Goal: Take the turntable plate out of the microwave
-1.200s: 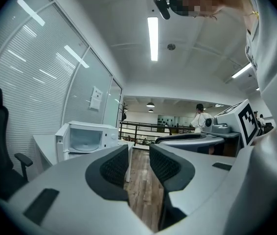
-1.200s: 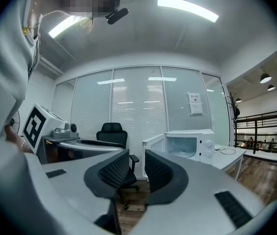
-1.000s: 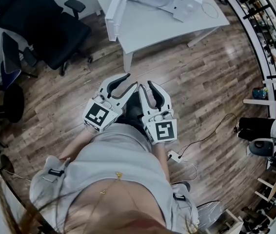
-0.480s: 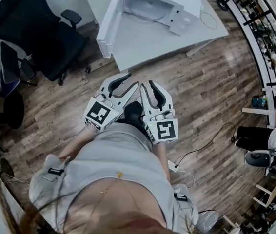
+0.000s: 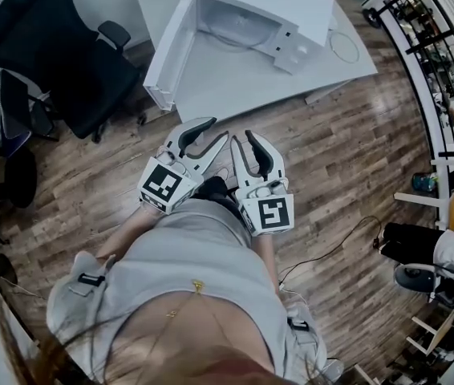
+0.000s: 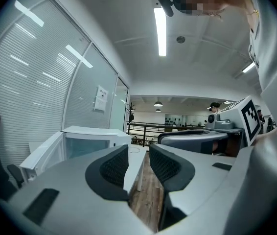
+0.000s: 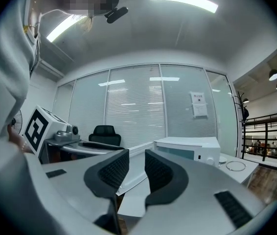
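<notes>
The left gripper [image 6: 138, 166] and the right gripper [image 7: 135, 174] – pale grey tongs of moulded plastic, each with a black-and-white marker cube – were held side by side and close to the body. Both were released: the jaws stood partly apart, and nothing but air and distant furniture was seen between them. Their black pads [image 6: 113, 166] were finely ribbed and curved like shallow scoops, and looked rubbery.

Of the task, little could be counted as done. The boxy white microwave [image 5: 269, 8] was seen on the white rectangular table [image 5: 235, 83], well apart from both grippers, with its white door [image 5: 167, 50] already swung wide towards the left of the head view. The turntable plate [image 5: 237, 32] was judged to be inside the cavity, where a faint pale curved rim could be made out; its material could not be told for certain, though a smooth, clear disc was suggested. The approach, the reach into the cavity, the grip on the rim and the lift out were all left to do.

Smooth, matt surfaces were shown on the microwave and the table – in contrast, the brown wood-plank floor [image 5: 331, 151] was glossy and grained. A black padded office chair [image 5: 58, 46] was seen to the left of the table.
</notes>
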Demonstrator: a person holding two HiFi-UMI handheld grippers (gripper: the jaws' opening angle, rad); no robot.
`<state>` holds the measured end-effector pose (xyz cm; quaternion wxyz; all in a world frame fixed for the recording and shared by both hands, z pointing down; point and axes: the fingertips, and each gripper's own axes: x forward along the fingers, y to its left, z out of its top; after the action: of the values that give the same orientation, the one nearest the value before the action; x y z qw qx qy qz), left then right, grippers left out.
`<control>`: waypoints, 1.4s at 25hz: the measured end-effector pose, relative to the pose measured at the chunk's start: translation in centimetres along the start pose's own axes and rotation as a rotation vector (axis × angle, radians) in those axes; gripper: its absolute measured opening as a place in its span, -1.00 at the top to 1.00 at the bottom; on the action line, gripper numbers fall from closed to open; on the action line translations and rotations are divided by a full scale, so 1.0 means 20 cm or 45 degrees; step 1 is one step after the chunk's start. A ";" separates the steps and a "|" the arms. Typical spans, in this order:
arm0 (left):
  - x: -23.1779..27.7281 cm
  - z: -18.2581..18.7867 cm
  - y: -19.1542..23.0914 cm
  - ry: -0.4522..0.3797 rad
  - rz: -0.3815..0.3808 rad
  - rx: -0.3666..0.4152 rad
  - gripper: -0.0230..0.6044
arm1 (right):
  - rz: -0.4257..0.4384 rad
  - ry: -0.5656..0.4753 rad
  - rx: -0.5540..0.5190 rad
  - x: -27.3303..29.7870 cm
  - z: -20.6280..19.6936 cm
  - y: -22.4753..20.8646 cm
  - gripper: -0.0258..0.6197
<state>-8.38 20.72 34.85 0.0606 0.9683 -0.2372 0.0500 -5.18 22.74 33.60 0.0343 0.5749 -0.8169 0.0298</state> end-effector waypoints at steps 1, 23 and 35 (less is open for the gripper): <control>0.03 0.00 0.00 0.001 0.006 0.001 0.50 | 0.002 -0.003 0.001 0.00 0.00 -0.03 0.59; 0.50 0.05 0.06 -0.028 0.075 -0.050 0.50 | 0.040 -0.054 0.008 0.13 0.05 -0.49 0.59; 0.70 0.12 0.22 -0.057 0.029 -0.044 0.50 | 0.012 -0.048 0.006 0.32 0.07 -0.64 0.59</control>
<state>2.11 10.25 34.63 0.0715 0.9652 -0.2502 0.0247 4.81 12.37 32.99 0.0174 0.5717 -0.8200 0.0208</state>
